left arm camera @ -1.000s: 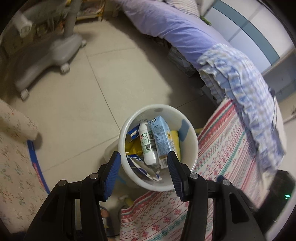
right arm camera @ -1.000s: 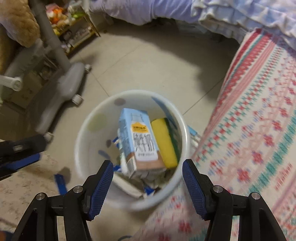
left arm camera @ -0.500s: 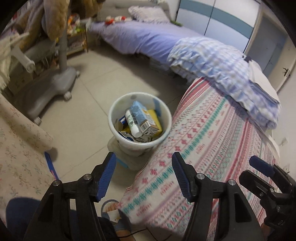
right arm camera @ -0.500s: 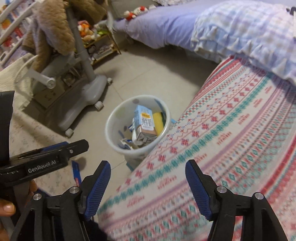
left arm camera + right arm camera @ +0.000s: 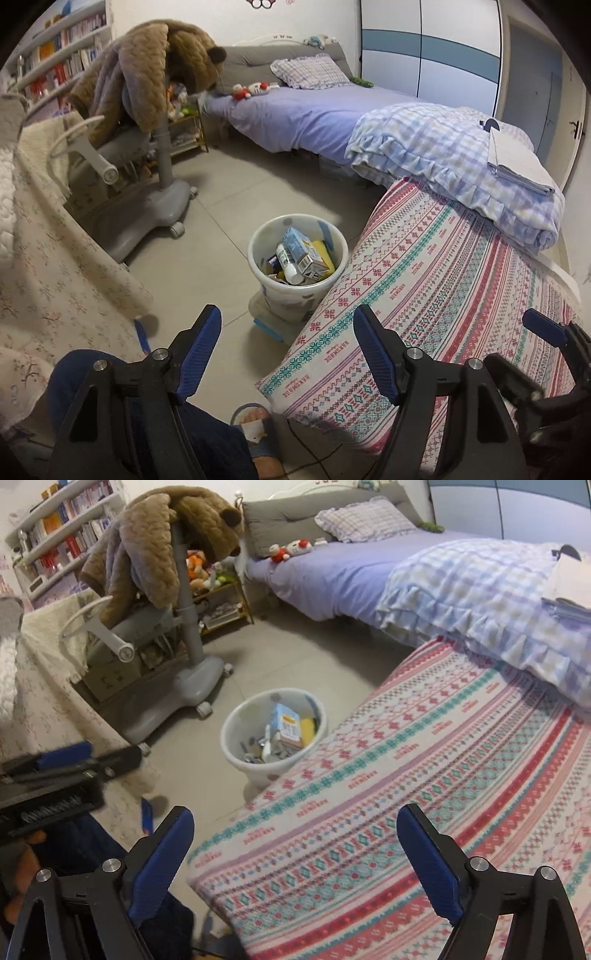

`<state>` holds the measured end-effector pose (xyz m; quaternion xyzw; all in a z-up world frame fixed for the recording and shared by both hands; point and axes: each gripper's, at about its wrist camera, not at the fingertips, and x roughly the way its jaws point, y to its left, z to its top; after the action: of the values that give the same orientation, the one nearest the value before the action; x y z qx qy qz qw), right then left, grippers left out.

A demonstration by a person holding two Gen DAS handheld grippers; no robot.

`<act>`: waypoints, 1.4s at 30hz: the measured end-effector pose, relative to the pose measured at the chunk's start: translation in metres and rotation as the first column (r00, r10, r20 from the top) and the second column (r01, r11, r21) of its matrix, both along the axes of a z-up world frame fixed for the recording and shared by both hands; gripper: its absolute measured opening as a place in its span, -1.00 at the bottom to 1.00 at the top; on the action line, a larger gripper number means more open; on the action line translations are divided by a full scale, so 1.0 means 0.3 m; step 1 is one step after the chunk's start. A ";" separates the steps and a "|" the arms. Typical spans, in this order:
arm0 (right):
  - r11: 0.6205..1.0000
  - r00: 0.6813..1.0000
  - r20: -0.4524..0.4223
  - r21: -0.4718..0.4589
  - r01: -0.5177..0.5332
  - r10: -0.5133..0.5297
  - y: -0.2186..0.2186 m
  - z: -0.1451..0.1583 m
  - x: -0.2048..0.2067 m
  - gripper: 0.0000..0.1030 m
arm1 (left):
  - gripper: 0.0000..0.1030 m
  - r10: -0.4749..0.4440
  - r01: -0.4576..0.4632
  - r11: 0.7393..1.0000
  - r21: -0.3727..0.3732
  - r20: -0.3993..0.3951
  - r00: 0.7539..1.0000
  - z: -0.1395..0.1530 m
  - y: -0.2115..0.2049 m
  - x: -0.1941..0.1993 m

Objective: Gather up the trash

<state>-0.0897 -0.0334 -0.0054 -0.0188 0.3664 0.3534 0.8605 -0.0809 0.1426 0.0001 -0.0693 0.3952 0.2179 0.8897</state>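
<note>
Because both grippers hang high above the floor and well apart from the trash bin (image 5: pixel 297 258), I judge that the main risk now is in any further approach to it. The bin stands on the tiled floor just beside the edge of the patterned cover (image 5: pixel 443 280), and it seems to sit on a flat plastic box (image 5: pixel 271 321); a push on the rim could tip it and spill the contents. It is a white round bin with faint dots, and it is filled high: a light blue milk carton (image 5: pixel 304 251) lies tilted on top, a small white bottle (image 5: pixel 288 264) leans beside it, and a yellow sponge (image 5: pixel 324 251) is pressed to the far wall, with crumpled wrappers below. The carton rises close to the rim, so one more piece dropped from this height might bounce out or roll the bottle over the edge. The left gripper (image 5: pixel 287 352) has its blue pads wide apart and holds nothing; the right gripper (image 5: pixel 295 853) is also spread wide and empty above the cover. I see no loose trash on the cover or on the floor near the bin, so the collecting looks nearly finished, though what lies under the bed is hidden.
</note>
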 end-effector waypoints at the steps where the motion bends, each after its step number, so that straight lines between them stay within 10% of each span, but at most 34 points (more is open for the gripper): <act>1: 1.000 1.000 0.010 -0.010 -0.003 0.003 -0.002 -0.004 -0.005 0.81 | 0.49 -0.004 0.004 1.000 0.005 0.001 1.000 0.004 -0.013 0.000; 42: 0.999 0.998 0.061 -0.029 0.025 -0.023 -0.096 0.004 -0.015 0.88 | 0.51 -0.055 0.059 0.996 0.072 -0.064 0.996 0.038 -0.215 0.014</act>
<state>-0.0943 -0.0623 -0.0042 -0.0378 0.3455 0.3369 0.8750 -0.0766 0.0782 0.0116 -0.0184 0.4162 0.2090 0.8847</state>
